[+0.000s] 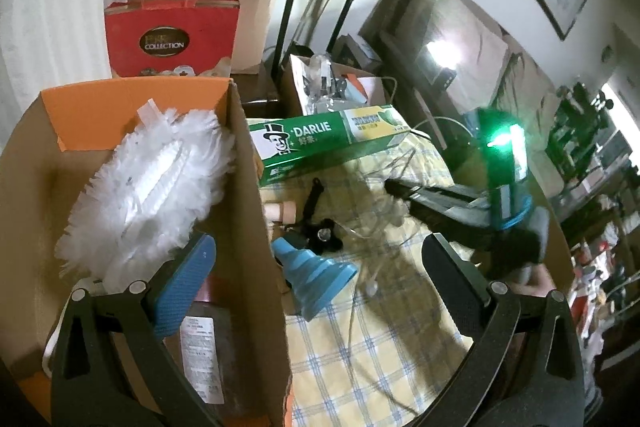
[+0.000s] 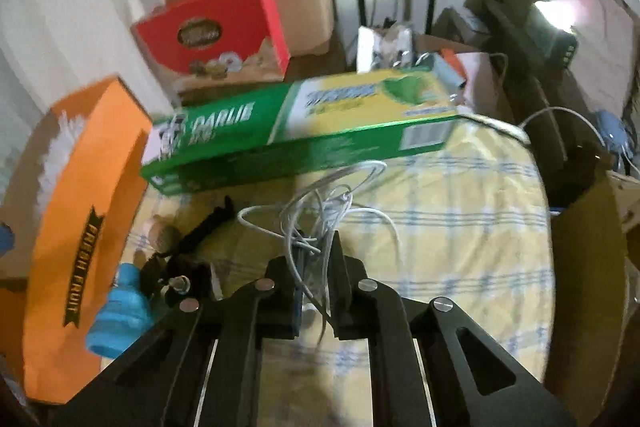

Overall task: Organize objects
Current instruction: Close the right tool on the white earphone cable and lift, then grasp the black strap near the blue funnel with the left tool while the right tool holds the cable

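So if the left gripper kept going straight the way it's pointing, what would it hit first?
Probably the cardboard box wall between the open left gripper's fingers, or the blue funnel-shaped thing beside it; depth is unclear.

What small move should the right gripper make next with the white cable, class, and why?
Probably lift it straight up. The right gripper is shut on the white cable, whose loops lie tangled on the checked cloth, and the open cardboard box with the white duster stands beside it.
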Demonstrator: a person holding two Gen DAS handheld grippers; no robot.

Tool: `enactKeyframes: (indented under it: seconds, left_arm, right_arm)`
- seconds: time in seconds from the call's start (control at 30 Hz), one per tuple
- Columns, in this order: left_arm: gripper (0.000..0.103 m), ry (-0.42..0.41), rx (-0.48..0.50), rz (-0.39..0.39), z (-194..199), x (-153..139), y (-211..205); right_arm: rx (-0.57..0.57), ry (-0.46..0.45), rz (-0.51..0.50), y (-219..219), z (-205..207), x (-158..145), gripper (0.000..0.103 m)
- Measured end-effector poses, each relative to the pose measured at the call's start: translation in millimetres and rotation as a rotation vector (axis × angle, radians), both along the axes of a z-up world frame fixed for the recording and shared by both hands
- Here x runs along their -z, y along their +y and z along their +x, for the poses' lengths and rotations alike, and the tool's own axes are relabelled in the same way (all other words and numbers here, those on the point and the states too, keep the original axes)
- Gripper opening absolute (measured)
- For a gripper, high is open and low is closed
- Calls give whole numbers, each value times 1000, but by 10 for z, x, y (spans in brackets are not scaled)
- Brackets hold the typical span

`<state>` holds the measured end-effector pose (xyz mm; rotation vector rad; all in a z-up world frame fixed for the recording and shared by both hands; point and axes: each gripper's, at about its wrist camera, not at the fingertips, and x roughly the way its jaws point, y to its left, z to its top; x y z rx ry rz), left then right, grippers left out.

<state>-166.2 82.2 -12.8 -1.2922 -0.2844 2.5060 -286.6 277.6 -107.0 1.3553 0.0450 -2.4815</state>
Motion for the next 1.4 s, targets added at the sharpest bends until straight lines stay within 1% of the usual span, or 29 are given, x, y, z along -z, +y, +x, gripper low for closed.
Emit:
enactKeyframes:
  seconds: [0.2, 0.33, 0.5, 0.67, 0.77, 0.87, 0.9, 0.97, 1.0, 1.07, 1.1, 1.17, 1.2, 1.23, 1.3, 1.4]
  left_arm:
    - [103, 8, 36, -26, 48, -44, 131]
    - [103, -9, 53, -37, 20, -25, 185]
    - [103, -25, 75, -94, 0, 34, 260]
    - [103, -32, 118, -141, -26, 75, 380]
    - [103, -54, 112, -161, -150, 59, 416]
    - [100, -66, 143, -155, -289, 24, 479]
    - [97, -73, 151, -165, -349, 22, 507]
    - [94, -91, 159, -192, -458, 41, 555]
    - [90, -103, 162, -207, -517, 64, 583]
    - [87, -124, 176, -253, -626, 131, 654]
    - [84, -136, 188, -272, -684, 177, 697]
    - [74, -162, 204, -300, -791, 273, 761]
    - [63, -183, 204, -309, -850, 326, 777]
    - [55, -205, 199, -321, -918, 391, 785]
    - [53, -238, 184, -341, -1037, 504, 790]
    - [50, -242, 196, -371, -1110, 573, 848]
  right_arm:
    - [27, 55, -35, 250, 148, -323, 8]
    - [39, 79, -54, 369, 252, -511, 8]
    - [43, 110, -84, 482, 393, -736, 8]
    - [30, 124, -110, 513, 532, -872, 8]
    - [17, 118, -146, 536, 574, -924, 8]
    - [19, 133, -148, 553, 634, -974, 8]
    - [19, 134, -155, 567, 649, -986, 8]
    - [19, 134, -166, 588, 668, -1000, 9]
    - [19, 136, -168, 591, 687, -1006, 9]
    - [16, 140, -167, 597, 700, -1014, 9]
    - [16, 139, -170, 600, 706, -1016, 9]
    - [16, 138, -174, 617, 718, -1020, 9]
    - [18, 138, -176, 628, 724, -1024, 9]
    - [20, 138, -178, 639, 727, -1021, 9]
    - [21, 134, -183, 665, 728, -1012, 9]
    - [21, 130, -185, 681, 731, -994, 9]
